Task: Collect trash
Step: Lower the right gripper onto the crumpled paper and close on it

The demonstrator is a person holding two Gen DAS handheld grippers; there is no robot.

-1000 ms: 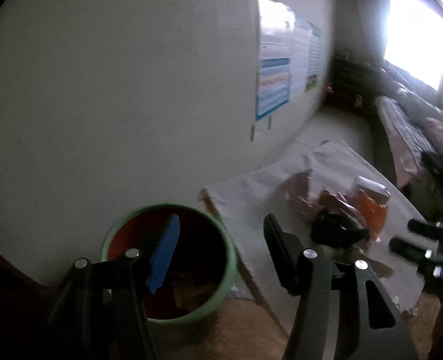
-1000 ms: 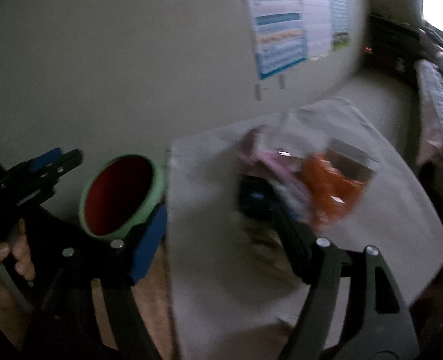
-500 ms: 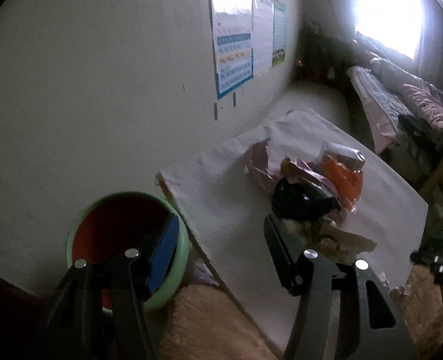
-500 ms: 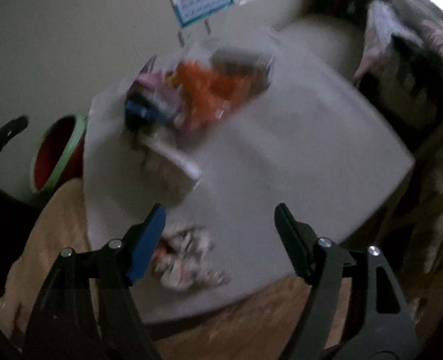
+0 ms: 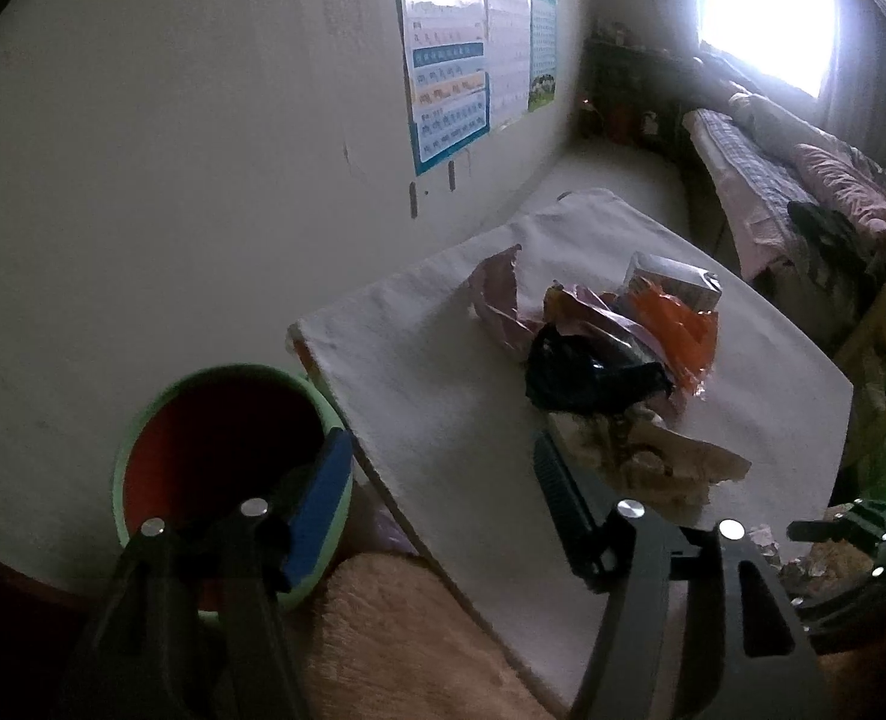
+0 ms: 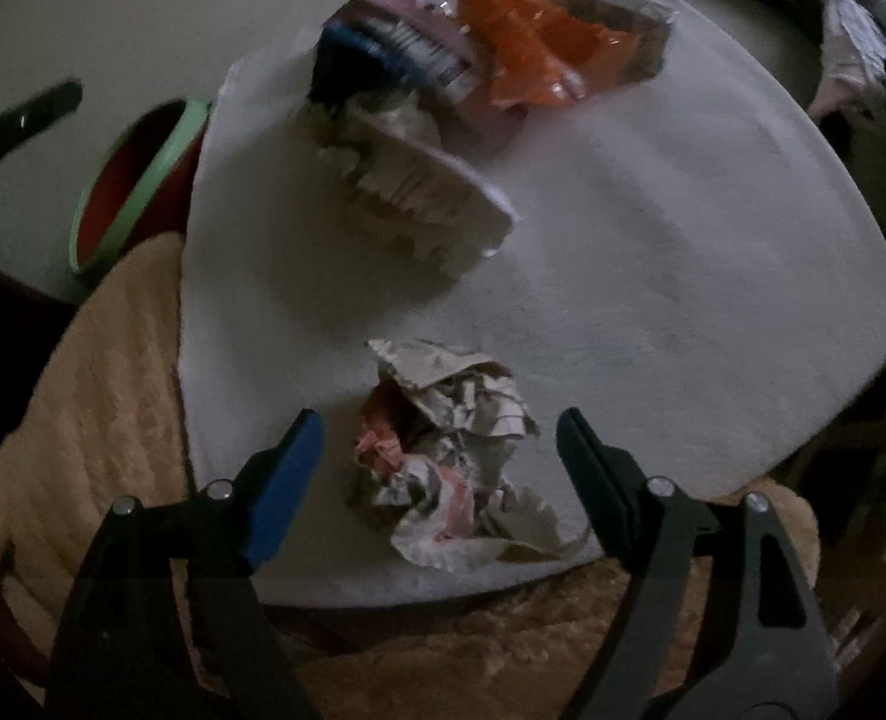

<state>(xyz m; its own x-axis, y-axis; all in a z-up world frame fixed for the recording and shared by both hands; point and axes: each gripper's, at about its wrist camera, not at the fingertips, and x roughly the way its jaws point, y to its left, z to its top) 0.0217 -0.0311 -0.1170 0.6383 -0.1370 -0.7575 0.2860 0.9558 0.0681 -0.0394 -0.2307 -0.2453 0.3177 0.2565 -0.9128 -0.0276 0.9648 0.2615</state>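
Now we bring the right gripper (image 6: 440,471), jaws closing but apart, squarely around the crumpled paper wad (image 6: 452,459) at the cloth's (image 6: 653,252) near edge, pinching its bulk, then carry it to the green-rimmed bin (image 6: 143,174) beyond.

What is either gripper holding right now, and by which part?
Nothing is held. The right gripper is closing with the crumpled paper wad between its jaws, pads not yet touching. The left gripper, opening, has nothing between its jaws.
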